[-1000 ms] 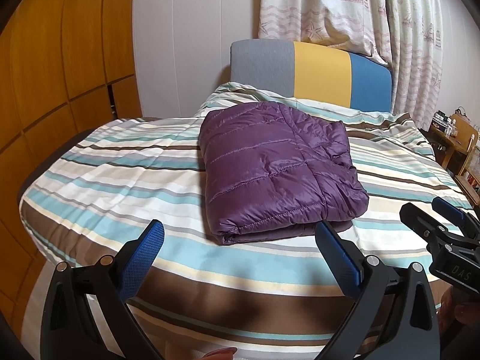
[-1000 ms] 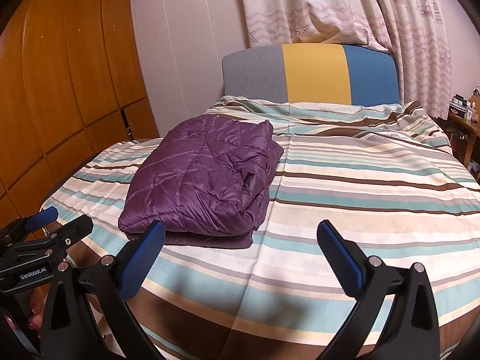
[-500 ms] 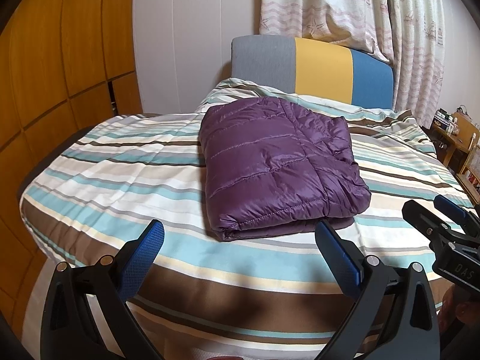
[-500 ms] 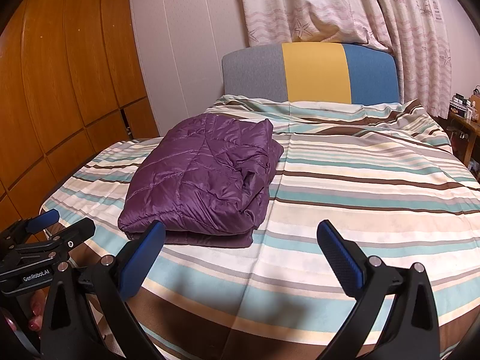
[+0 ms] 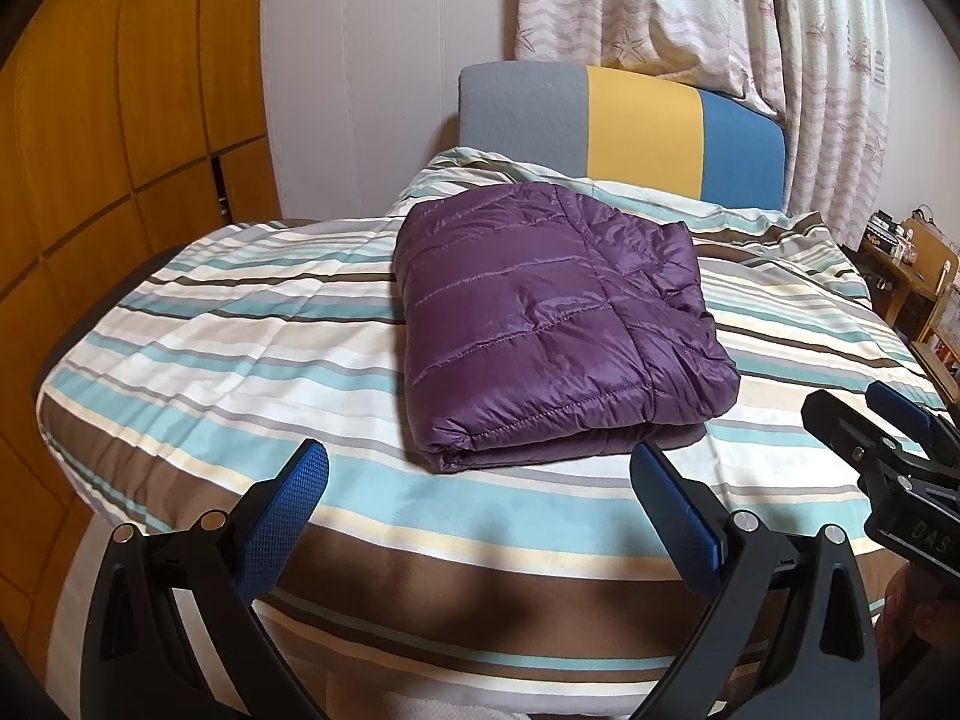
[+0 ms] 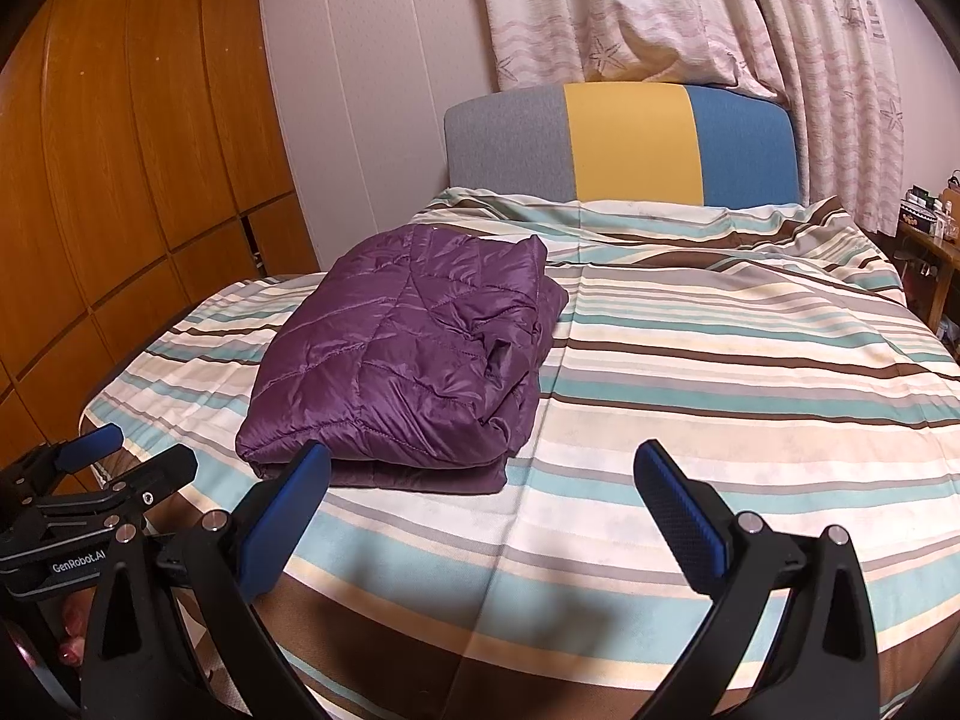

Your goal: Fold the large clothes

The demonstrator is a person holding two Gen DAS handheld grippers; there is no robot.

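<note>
A purple quilted puffer jacket lies folded into a thick rectangle on the striped bedspread; it also shows in the right wrist view, left of the bed's middle. My left gripper is open and empty, held over the bed's near edge just short of the jacket. My right gripper is open and empty, to the right of the jacket's near corner. Each gripper shows at the edge of the other's view: the right one and the left one.
A grey, yellow and blue headboard stands at the far end of the bed, with patterned curtains behind it. Wooden wardrobe doors run along the left. A cluttered wooden side table stands at the right.
Both grippers have stayed open and empty. The left wrist view has drifted back and slightly up, so the jacket sits a little farther from it. The right view is nearly unchanged.
</note>
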